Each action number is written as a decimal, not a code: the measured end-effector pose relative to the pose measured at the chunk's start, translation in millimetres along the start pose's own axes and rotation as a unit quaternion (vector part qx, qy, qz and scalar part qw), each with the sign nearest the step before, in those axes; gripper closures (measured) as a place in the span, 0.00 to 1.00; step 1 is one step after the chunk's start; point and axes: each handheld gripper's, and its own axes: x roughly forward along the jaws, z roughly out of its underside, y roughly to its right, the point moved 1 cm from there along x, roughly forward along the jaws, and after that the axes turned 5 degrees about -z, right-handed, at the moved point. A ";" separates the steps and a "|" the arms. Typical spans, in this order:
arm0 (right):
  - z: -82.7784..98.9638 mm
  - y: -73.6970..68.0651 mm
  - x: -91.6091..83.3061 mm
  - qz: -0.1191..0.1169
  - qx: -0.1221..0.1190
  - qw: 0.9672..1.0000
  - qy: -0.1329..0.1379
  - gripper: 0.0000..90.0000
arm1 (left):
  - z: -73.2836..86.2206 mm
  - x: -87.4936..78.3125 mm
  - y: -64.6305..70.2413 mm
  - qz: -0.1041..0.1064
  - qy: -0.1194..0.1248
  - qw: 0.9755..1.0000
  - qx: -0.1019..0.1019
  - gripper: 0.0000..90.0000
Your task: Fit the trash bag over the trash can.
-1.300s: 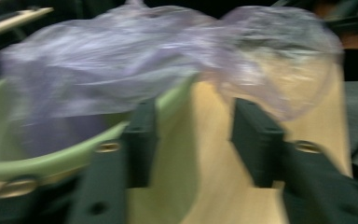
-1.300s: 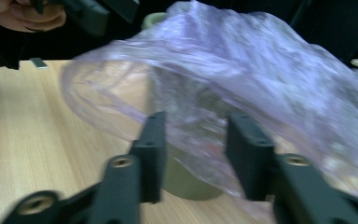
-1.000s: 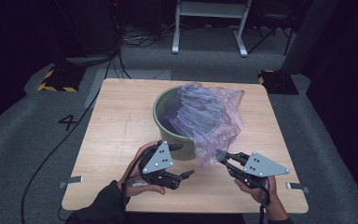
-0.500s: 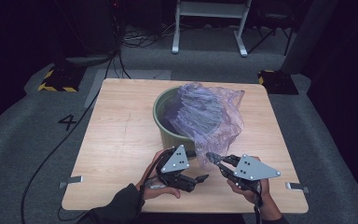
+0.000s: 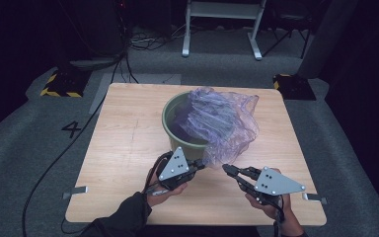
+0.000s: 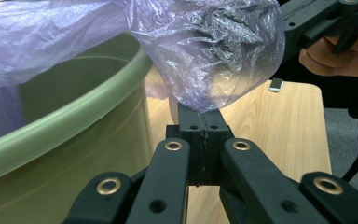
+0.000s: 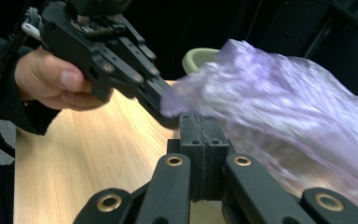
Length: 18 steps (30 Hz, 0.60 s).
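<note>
A green bucket stands in the middle of the wooden table, with a crumpled purple plastic bag draped over its near right rim. My left gripper has just been closing and is now shut on the bag's lower edge, beside the bucket wall; the film runs into the seam of the jaws. A hand's width to the right, my right gripper is shut too, and the stretched bag meets its tips. The left gripper shows just beyond.
Bare tabletop lies left of the bucket and along the front edge. Small metal brackets stick out at the front corners. A black cable runs over the grey floor on the left; a white frame stands behind.
The left gripper moved right to the bag's lower edge and shut on it. The right gripper drew back slightly from the bucket, staying shut.
</note>
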 end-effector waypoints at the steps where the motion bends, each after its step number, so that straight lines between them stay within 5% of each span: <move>1: 0.3 0.8 -1.3 0.001 0.000 1.000 0.001 1.00 | 0.0 -2.9 -0.7 -0.005 0.001 1.000 0.003 1.00; 7: 5.0 7.0 -18.2 0.017 0.003 1.000 0.000 0.83 | 4.4 -19.1 -10.7 -0.022 -0.005 1.000 0.005 1.00; 14: 9.3 28.4 -39.2 0.083 0.018 0.996 -0.006 0.54 | 15.2 -49.9 -33.9 -0.054 -0.009 0.998 -0.013 1.00; 18: 9.0 38.9 -36.0 0.114 0.007 0.993 -0.038 0.39 | 22.9 -62.5 -48.0 -0.084 -0.025 0.996 -0.020 1.00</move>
